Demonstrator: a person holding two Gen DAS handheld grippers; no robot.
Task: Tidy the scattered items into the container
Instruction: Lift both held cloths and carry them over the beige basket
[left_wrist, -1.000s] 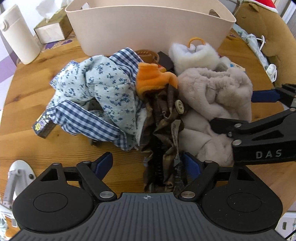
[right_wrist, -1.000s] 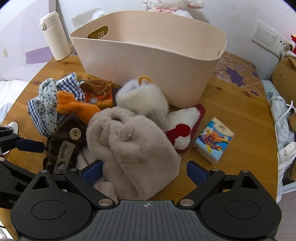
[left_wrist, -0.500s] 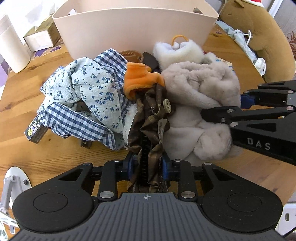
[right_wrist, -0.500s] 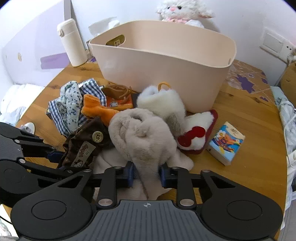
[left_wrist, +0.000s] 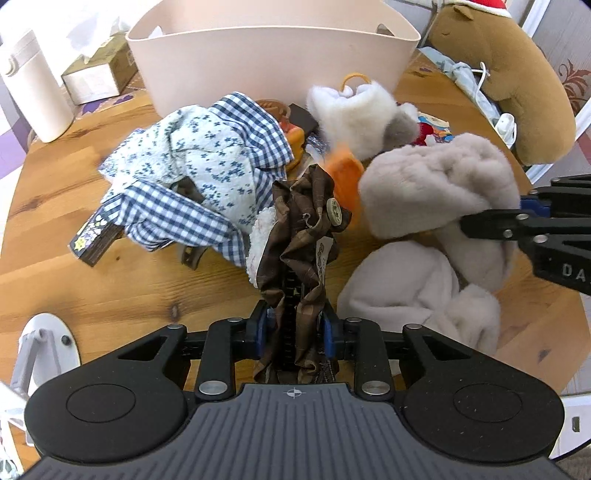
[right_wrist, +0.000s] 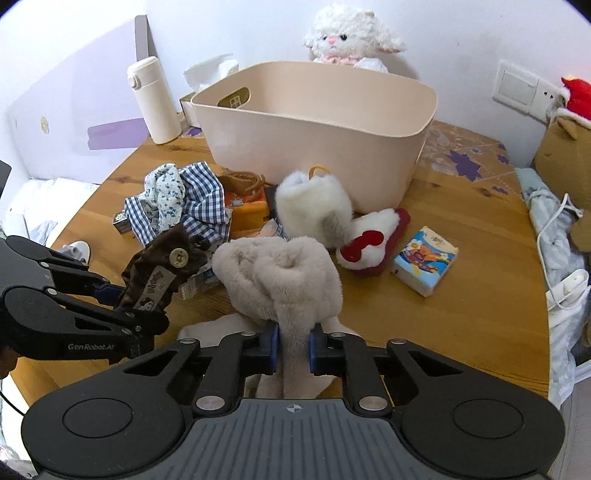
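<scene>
Beige plastic tub (right_wrist: 317, 122) standing at the back of the wooden table (right_wrist: 461, 295). Right gripper (right_wrist: 292, 345) clamped on the grey fleece garment (right_wrist: 280, 280); left gripper (left_wrist: 294, 330) clamped on the brown plaid garment (left_wrist: 303, 236), both garments raised in front of the tub.

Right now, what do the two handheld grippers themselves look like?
Both match: matte black bodies with a ribbed grey top plate, round black discs at either side, silver pivot bolts, and blue pads on the fingers. The left gripper carries white "GenRobot.AI" lettering; the right gripper shows partial lettering "DA". No sleeves visible.
</scene>
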